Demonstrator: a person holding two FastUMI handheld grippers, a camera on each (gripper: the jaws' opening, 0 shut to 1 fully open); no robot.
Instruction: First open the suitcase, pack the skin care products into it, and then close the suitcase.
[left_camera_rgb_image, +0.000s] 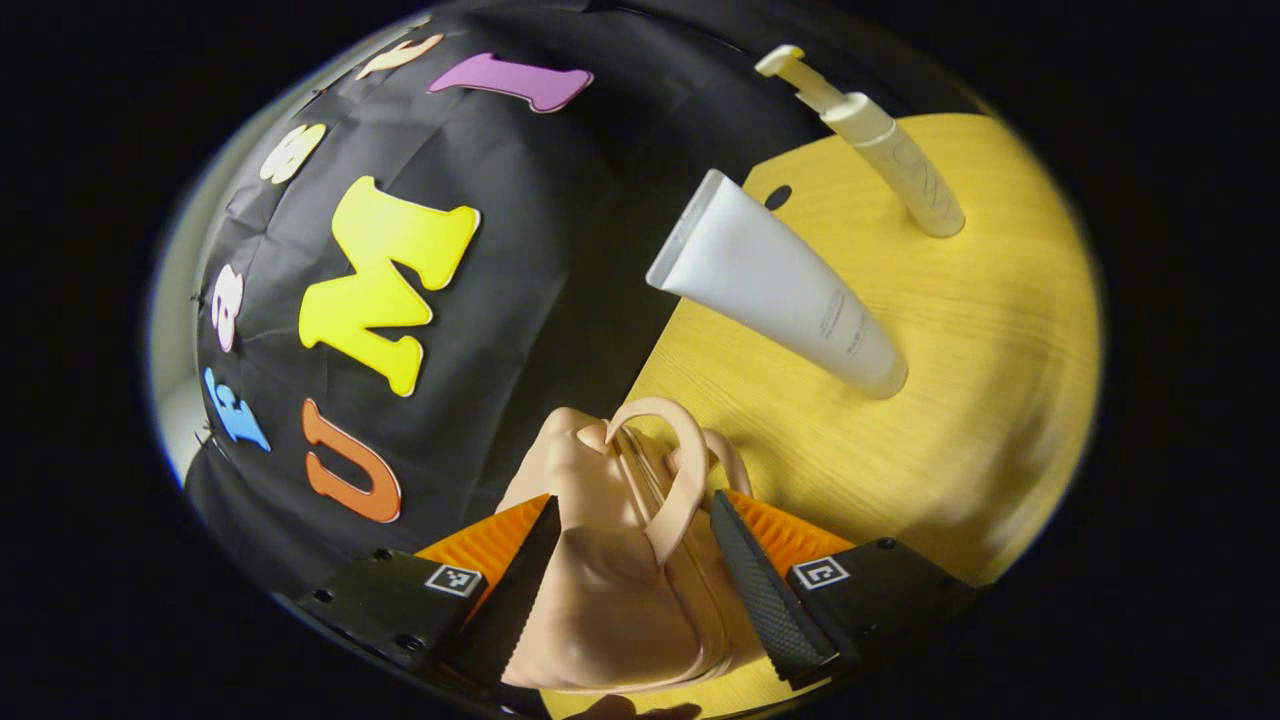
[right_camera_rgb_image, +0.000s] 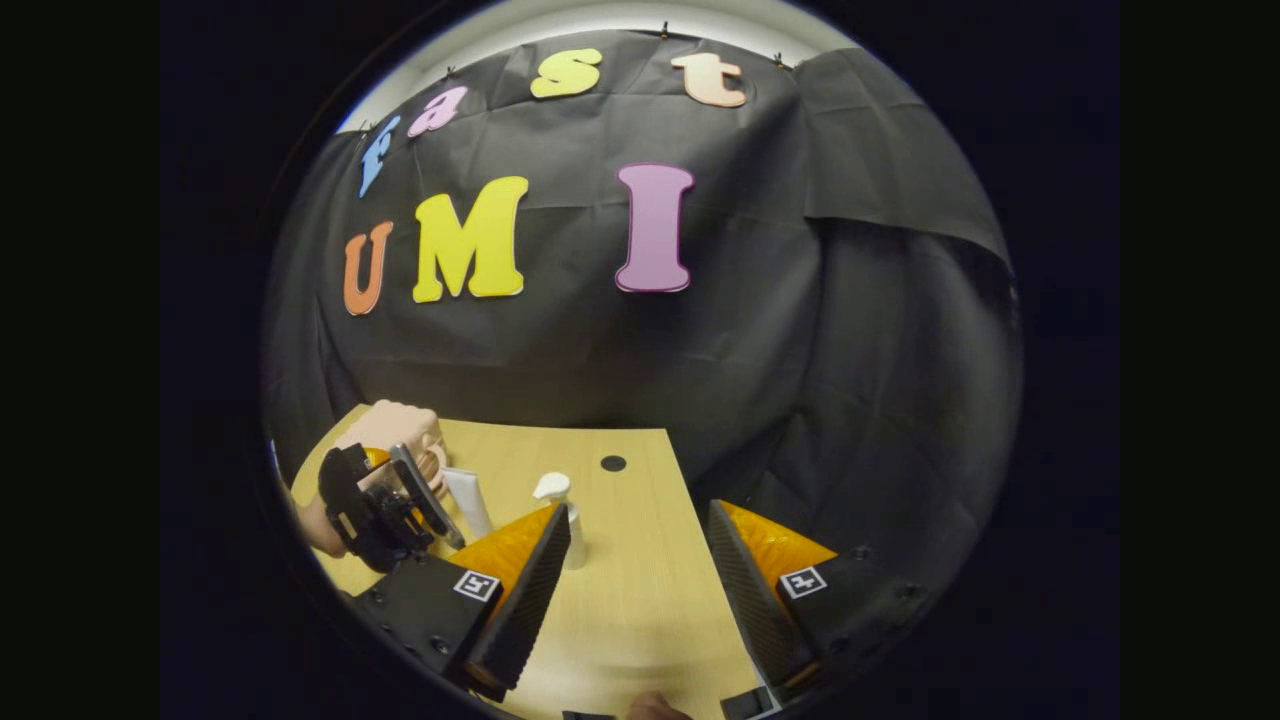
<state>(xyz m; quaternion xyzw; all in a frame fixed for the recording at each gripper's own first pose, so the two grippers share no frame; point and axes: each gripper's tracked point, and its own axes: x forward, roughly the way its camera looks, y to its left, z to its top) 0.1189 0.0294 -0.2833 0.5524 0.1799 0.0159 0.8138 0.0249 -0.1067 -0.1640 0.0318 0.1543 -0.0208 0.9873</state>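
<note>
Between the spread fingers of the left gripper (left_camera_rgb_image: 632, 560), at 6 o'clock in the left gripper view, sits the pink suitcase (left_camera_rgb_image: 610, 590), a small soft case with its looped handle (left_camera_rgb_image: 672, 470) rising toward 12 o'clock. Its zipped seam runs roughly along the gripper's own forward line, so the case's long axis seems to lie with the fingers, not across them. The fingers flank the body on either side, wide apart; whether either pad touches the fabric cannot be told, and nothing is clamped. The lid looks closed, so opening is judged to be the step in hand, and the left gripper is plainly the nearer one for it.

On the wooden table (left_camera_rgb_image: 980, 400) beyond, the white tube (left_camera_rgb_image: 780, 290) stands on its cap at about 1 o'clock from the suitcase, and the pump bottle (left_camera_rgb_image: 895, 150) stands farther off along the same direction.

In the right gripper view, the right gripper (right_camera_rgb_image: 635, 590) hangs over bare table with its fingers parted and empty, well apart from the suitcase, which lies at its 10 o'clock behind the other gripper and the hand holding it.
</note>
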